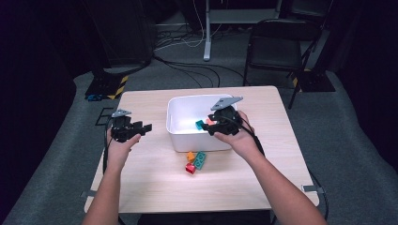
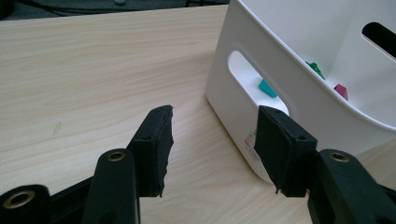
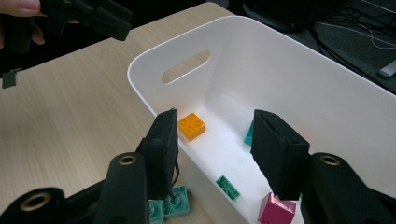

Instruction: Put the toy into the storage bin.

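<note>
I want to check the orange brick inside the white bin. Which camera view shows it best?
The right gripper view: the orange brick lies on the floor of the white bin, studs up, between the open jaws. In the high view the right gripper covers that spot. The left gripper view looks through the bin's handle slot at teal pieces.

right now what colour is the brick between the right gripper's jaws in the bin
Orange brick, clearest in the right gripper view.
</note>
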The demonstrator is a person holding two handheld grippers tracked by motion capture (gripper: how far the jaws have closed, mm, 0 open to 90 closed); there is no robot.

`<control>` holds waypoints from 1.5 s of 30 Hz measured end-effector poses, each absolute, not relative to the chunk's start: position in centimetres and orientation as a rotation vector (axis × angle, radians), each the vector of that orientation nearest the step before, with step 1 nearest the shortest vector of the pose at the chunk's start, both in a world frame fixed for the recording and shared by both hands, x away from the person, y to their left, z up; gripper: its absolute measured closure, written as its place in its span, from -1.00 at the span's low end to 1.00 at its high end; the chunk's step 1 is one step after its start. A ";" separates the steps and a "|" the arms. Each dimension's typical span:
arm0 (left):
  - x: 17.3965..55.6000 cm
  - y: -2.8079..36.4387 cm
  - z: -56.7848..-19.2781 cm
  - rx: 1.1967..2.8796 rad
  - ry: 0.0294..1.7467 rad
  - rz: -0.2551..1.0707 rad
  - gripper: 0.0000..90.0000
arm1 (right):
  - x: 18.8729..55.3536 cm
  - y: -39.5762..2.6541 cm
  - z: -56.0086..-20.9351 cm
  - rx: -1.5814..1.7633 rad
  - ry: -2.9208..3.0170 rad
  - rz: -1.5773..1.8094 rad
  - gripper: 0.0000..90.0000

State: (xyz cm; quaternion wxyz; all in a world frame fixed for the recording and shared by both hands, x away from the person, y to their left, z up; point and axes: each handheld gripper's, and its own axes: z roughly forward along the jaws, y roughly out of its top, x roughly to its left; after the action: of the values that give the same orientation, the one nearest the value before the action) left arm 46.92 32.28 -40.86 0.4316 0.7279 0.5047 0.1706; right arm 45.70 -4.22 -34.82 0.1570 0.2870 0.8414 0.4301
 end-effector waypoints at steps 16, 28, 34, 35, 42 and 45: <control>46.9 32.1 -41.0 1.822 1.263 0.419 0.01 | 42.6 -3.4 -36.8 0.758 2.455 1.262 0.10; 46.9 32.0 -41.1 1.824 1.268 0.415 -0.01 | 41.4 -2.9 -39.3 0.751 2.485 1.313 0.07; 47.0 31.9 -41.2 1.833 1.265 0.420 -0.01 | 41.1 -2.7 -41.3 0.744 2.508 1.299 0.07; 47.0 31.9 -41.2 1.834 1.267 0.416 -0.01 | 40.9 -2.6 -42.0 0.748 2.512 1.298 0.07; 47.0 31.8 -41.3 1.840 1.262 0.419 -0.01 | 40.8 -2.4 -43.6 0.749 2.542 1.288 0.05; 47.0 31.7 -41.4 1.837 1.262 0.423 -0.01 | 40.7 -2.3 -44.6 0.755 2.559 1.293 0.02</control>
State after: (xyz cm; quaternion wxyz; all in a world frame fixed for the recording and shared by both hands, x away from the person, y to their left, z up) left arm 47.03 31.75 -41.35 0.4227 0.7340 0.5041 0.1688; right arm 40.69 -2.27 -44.61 0.0884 0.2535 0.8597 0.4345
